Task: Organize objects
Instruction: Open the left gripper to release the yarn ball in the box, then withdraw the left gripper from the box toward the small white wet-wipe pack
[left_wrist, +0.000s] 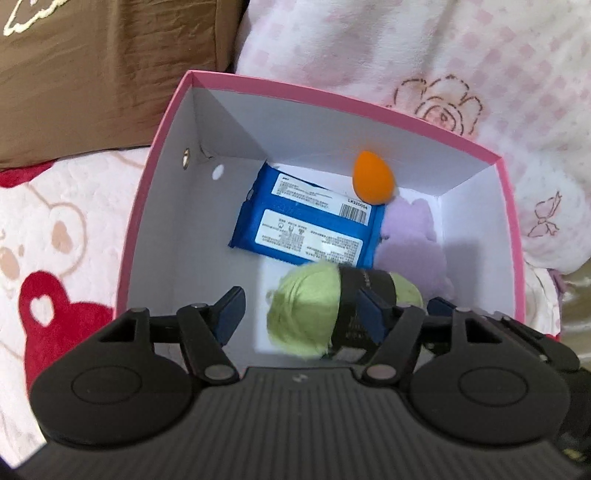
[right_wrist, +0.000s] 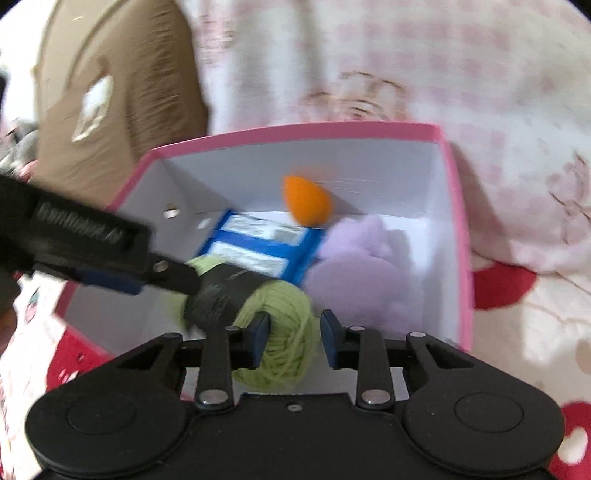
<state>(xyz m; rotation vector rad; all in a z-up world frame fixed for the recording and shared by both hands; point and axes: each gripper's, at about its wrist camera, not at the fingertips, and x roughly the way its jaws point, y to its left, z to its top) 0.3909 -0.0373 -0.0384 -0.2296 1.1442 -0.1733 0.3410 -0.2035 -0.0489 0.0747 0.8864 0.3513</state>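
1. Left wrist view: a pink-and-white quilt (left_wrist: 424, 55) with bear prints and a brown cushion (left_wrist: 92, 74) surround an open pink box (left_wrist: 376, 99) with white walls. Inside lie a blue packet (left_wrist: 306, 225), an orange sponge (left_wrist: 373, 177), a purple plush toy (left_wrist: 410, 251) and a green yarn ball (left_wrist: 306, 314). The left gripper (left_wrist: 303, 314) is spread, the yarn between its fingers.

2. Right wrist view, blurred: the right gripper (right_wrist: 293, 338) has its fingers drawn close at the yarn's end, without clearly squeezing it.
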